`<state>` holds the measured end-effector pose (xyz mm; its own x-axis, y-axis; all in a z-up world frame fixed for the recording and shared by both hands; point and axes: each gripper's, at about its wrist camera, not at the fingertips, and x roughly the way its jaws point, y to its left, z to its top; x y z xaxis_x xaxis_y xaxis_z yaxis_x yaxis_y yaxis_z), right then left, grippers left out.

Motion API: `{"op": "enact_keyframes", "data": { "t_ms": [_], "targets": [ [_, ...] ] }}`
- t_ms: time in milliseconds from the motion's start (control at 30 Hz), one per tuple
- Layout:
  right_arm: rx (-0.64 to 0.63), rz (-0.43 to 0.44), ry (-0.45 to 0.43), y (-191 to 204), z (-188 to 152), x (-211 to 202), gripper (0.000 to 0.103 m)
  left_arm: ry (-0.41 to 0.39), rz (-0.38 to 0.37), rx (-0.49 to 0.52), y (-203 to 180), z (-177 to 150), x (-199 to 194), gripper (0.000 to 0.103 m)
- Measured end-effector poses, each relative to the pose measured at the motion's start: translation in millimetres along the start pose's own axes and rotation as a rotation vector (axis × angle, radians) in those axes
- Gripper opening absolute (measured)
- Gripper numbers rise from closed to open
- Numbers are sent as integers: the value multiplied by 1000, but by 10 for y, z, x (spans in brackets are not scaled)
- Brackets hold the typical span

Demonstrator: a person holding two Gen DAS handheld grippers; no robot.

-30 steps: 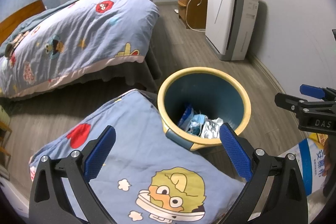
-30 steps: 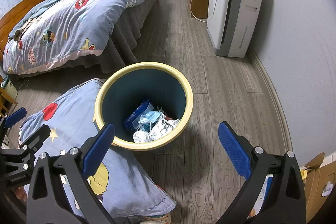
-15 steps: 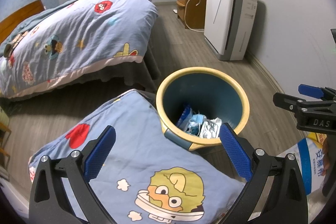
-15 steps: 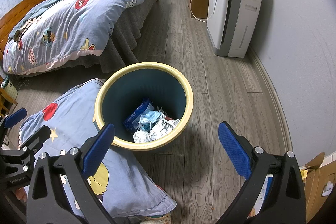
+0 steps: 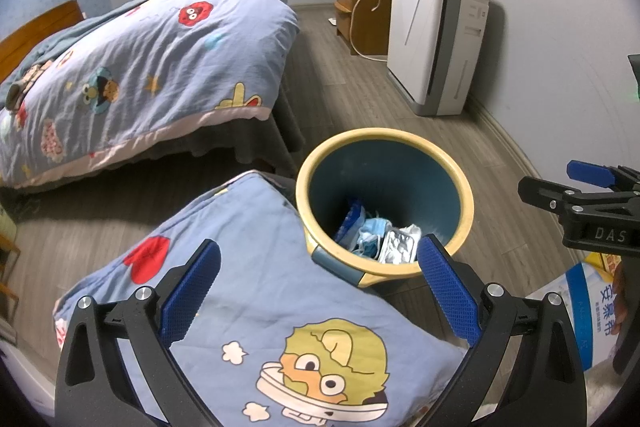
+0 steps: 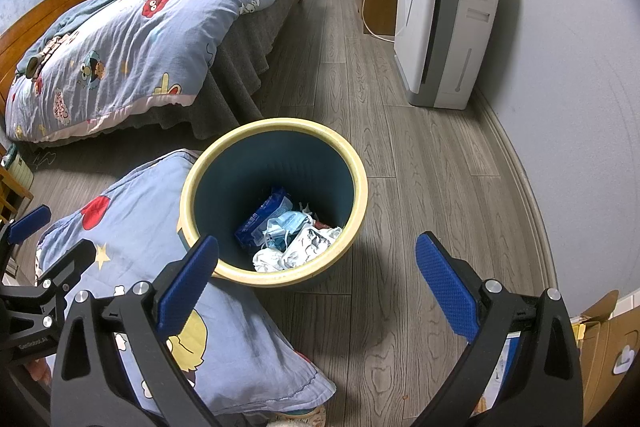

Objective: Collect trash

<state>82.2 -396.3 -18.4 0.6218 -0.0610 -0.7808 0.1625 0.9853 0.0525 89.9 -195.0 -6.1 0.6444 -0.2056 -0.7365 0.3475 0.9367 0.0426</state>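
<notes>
While nothing much has shifted over the last second, my left gripper [image 5: 318, 291] and right gripper [image 6: 316, 283] both hang wide and empty above the bin [image 6: 358, 163], so I judge the drop-off done. Trash [image 6: 288, 235] lies at the bottom: blue packet, face mask, crumpled white wrappers. Bin touches the pillow [image 5: 248, 259] on the floor.

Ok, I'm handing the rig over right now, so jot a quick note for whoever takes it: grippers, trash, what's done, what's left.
Left gripper: open, empty, above the cartoon pillow.
Right gripper: open, empty, over the floor beside the bin.
In the bin: blue packet, face mask, crumpled white wrappers.
No loose trash shows on the floor here; a white-blue package lies at the right edge. Check whether it is trash.
</notes>
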Motion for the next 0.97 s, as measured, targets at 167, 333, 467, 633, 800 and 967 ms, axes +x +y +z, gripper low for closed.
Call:
{"op": "enact_keyframes", "data": {
  "t_ms": [167,333,467,633,800,967],
  "targets": [
    [-1,0,-1,4,3,-2,97,0,1,-1,7,-3,3,98],
    [1,1,-2,2,4,-3,97,2,-3,-3,12,1,5,98],
    [1,1,-3,5,-3,0,97,10,-14,3,-43,-3,11,98],
    [5,-2,-2,3,1,3,97,8,-21,39,-104,-21,-15,98],
    [43,-28,11,1,-2,3,97,-4,-13,61,-114,-42,-89,98],
    [178,-48,79,22,-4,178,97,-2,2,48,26,-61,-210,98]
  ]
}}
